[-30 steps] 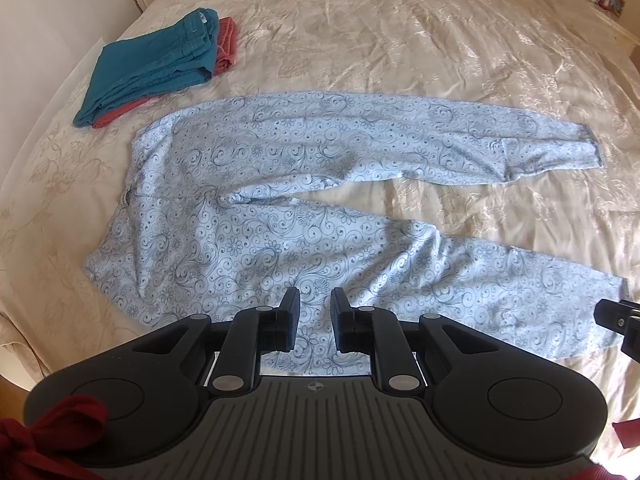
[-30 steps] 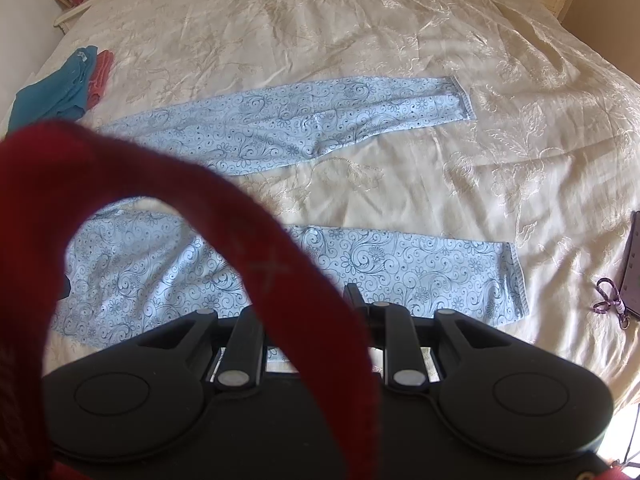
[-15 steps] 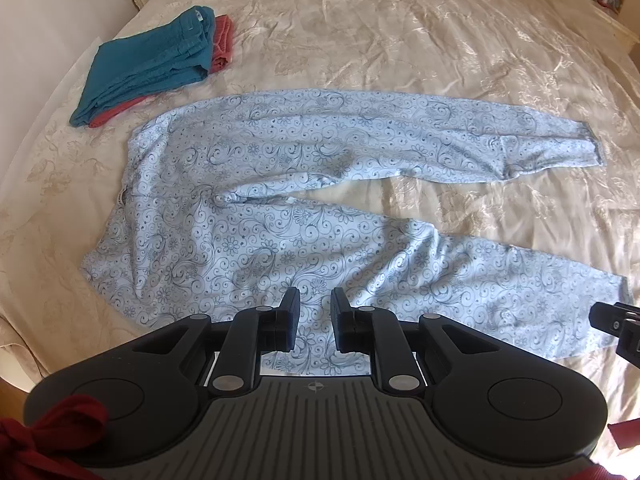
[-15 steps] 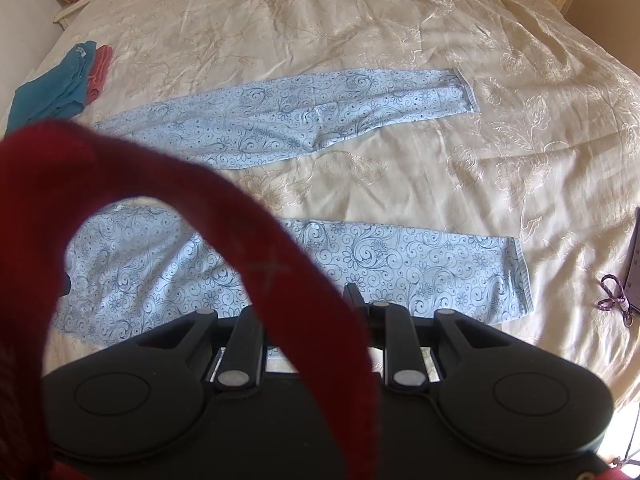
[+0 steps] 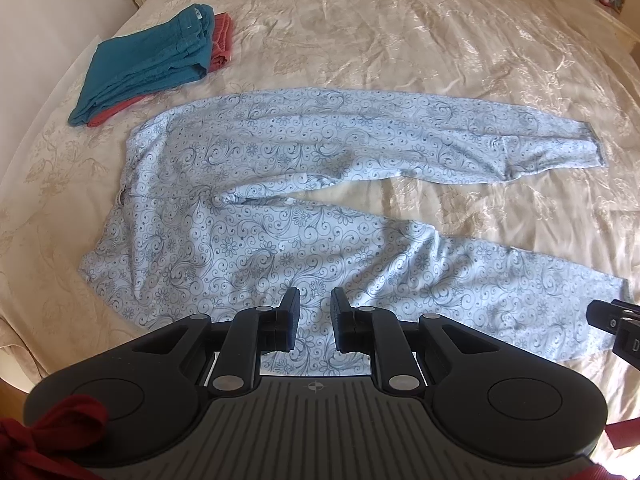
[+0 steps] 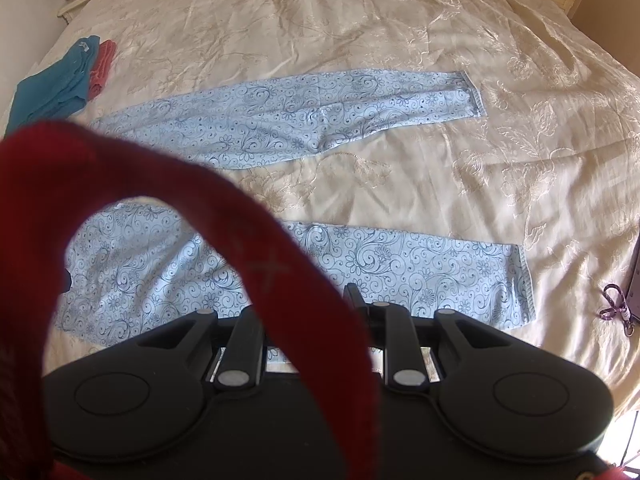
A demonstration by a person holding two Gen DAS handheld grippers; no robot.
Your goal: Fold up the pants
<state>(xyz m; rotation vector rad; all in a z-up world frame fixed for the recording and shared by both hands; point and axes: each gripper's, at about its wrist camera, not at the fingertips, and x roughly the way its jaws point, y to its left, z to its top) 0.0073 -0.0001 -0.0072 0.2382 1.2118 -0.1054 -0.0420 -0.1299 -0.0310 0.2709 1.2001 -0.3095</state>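
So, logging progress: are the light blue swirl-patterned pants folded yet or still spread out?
Spread out: the light blue swirl-patterned pants lie flat on the cream bedspread, legs apart.

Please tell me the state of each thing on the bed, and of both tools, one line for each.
Blue patterned pants: unfolded, lying flat, legs spread apart.
Teal garment: folded, on top of the red one.
Red garment: folded, mostly covered.
Bedspread: wrinkled.
Left tool: open, nothing between its fingers, above the near leg.
Right tool: mostly hidden by a red strap; cannot tell.
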